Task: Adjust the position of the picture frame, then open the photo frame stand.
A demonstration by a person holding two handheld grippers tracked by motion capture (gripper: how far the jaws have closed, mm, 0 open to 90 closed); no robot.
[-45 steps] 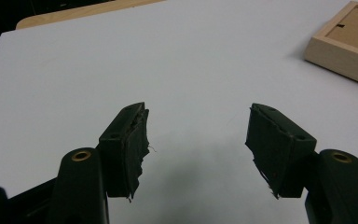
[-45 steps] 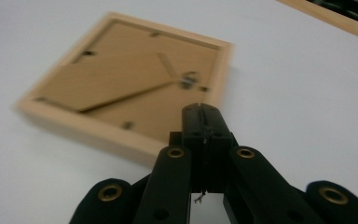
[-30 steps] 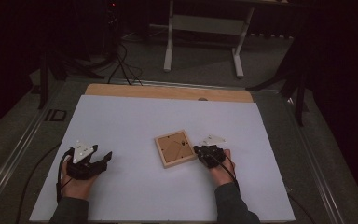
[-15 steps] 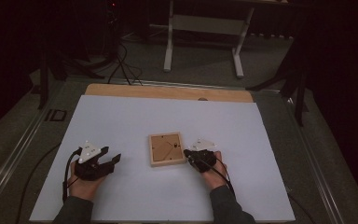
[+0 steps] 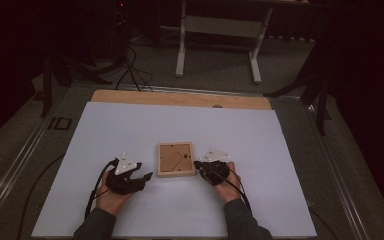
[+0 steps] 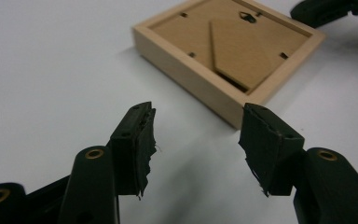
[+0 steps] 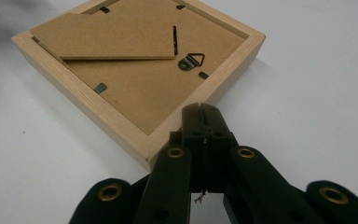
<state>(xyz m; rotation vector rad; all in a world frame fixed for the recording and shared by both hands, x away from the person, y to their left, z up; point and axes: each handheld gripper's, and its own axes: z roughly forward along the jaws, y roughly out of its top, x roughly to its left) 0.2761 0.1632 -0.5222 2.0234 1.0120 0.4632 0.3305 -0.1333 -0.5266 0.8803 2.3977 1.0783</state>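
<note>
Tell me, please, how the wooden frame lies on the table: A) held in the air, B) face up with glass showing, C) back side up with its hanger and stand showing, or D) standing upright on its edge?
C: the frame lies flat on the table, its backing board, hanger and folded stand facing up.

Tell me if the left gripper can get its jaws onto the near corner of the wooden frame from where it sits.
Probably yes. The left gripper has its jaws apart, aimed at the wooden frame, with bare white table between them.
</note>
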